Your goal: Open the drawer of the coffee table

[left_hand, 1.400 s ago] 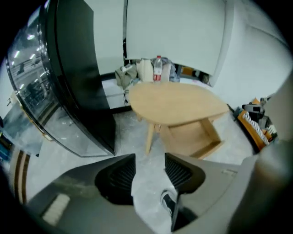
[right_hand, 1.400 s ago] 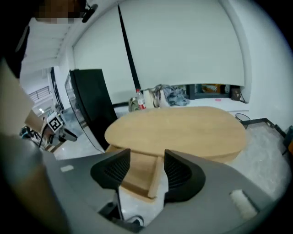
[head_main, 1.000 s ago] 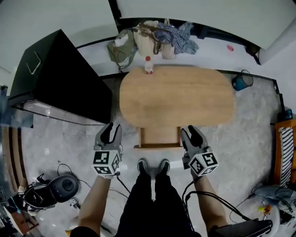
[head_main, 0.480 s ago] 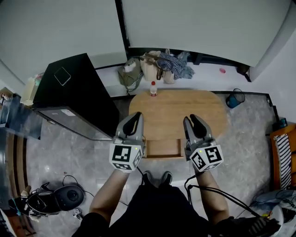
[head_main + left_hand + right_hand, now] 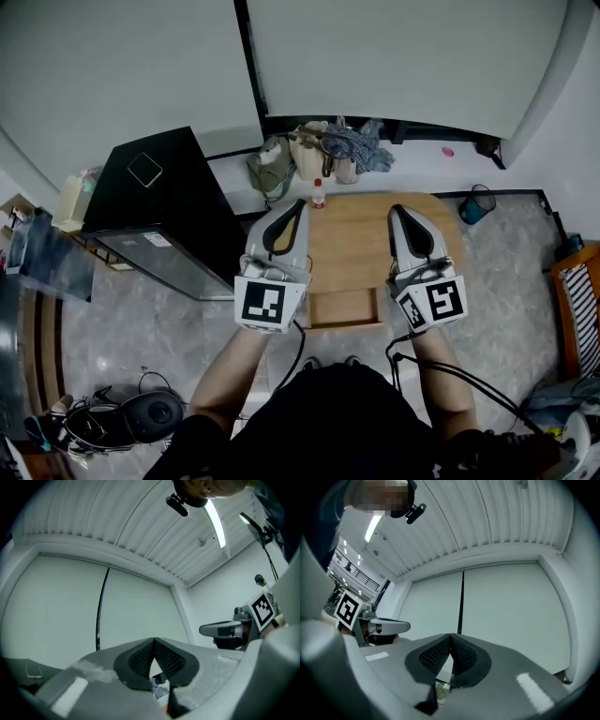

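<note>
Left gripper (image 5: 299, 203) and right gripper (image 5: 395, 209) rose, closing empty; the drawer (image 5: 343, 307) stands open.

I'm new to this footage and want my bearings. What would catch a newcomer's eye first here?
The left claw and right claw hover shut and empty at the head view's centre. Beneath them sits an oval wooden coffee table with its drawer pulled open on the near side. A black cabinet stands to the left.
</note>
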Available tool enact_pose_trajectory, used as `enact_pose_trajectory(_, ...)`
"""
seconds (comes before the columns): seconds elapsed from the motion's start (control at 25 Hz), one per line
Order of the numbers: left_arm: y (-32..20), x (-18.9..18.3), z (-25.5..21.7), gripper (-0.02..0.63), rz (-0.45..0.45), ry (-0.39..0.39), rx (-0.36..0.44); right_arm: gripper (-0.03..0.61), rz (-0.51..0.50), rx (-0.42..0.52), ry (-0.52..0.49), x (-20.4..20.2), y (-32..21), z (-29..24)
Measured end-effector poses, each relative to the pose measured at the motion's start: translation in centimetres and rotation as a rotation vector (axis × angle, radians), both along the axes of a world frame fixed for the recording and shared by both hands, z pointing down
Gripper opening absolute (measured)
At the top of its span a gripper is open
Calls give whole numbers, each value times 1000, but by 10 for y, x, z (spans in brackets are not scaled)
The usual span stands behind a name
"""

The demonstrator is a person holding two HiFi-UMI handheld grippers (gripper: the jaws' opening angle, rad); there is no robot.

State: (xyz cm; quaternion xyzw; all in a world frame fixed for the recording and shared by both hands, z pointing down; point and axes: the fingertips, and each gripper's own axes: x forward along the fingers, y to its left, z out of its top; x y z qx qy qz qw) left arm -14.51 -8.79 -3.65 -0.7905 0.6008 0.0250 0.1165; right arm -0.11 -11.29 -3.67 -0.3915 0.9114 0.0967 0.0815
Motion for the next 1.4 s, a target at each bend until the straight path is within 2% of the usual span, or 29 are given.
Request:
enact_pose_trajectory(0.12,6,0,-5,2,12,-34,10,3,18,28,15,-7,5,-7)
enact_pose_trajectory(0.28,10,-10,0,2,17,-62,6,3,29,12,33,-22,7,0)
enact_pose_trajectory(0.68,11,-36,29,2,36,-16,-35,2,23,-29,88,-54,14,19)
enact_pose_trajectory(1.08,7,-23,49,2,66,-7,-91,2,41,-82,112,-42,15,41)
enact_pose_trajectory(1.4,6,-19,48,2,60,1,-99,2,43,-72,111,-34,21,37)
